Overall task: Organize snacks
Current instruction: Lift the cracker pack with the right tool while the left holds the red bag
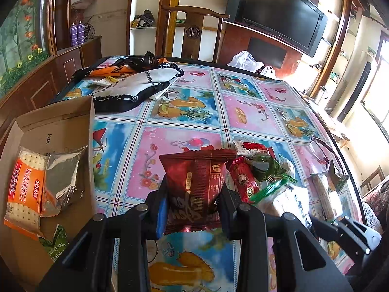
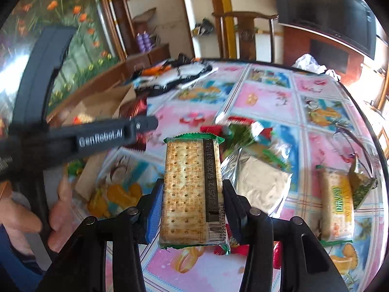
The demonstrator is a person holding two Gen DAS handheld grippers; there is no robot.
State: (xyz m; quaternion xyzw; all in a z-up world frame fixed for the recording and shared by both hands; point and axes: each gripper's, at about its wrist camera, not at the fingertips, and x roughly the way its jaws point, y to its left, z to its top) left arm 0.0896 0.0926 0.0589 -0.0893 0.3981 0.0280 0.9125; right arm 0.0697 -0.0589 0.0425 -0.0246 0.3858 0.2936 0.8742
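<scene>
My left gripper (image 1: 193, 194) is shut on a dark red snack packet (image 1: 194, 170), held above the patterned tablecloth (image 1: 189, 112). To its left stands an open cardboard box (image 1: 60, 121) with an orange cracker packet (image 1: 24, 189) and a silver packet (image 1: 63, 177) inside. A pile of red and green snacks (image 1: 262, 170) lies on the table to the right. My right gripper (image 2: 192, 189) is shut on a clear cracker packet with green ends (image 2: 187, 165), lifted off the table. In the right wrist view the left gripper (image 2: 143, 124) shows from the side, over by the box.
A silver packet (image 2: 262, 182) and a yellow-green cracker packet (image 2: 338, 202) lie on the table at the right. A black-and-white cloth (image 1: 136, 85) covers the far left corner. Glasses (image 1: 323, 150) rest near the right edge. A wooden chair (image 1: 194, 24) stands behind the table.
</scene>
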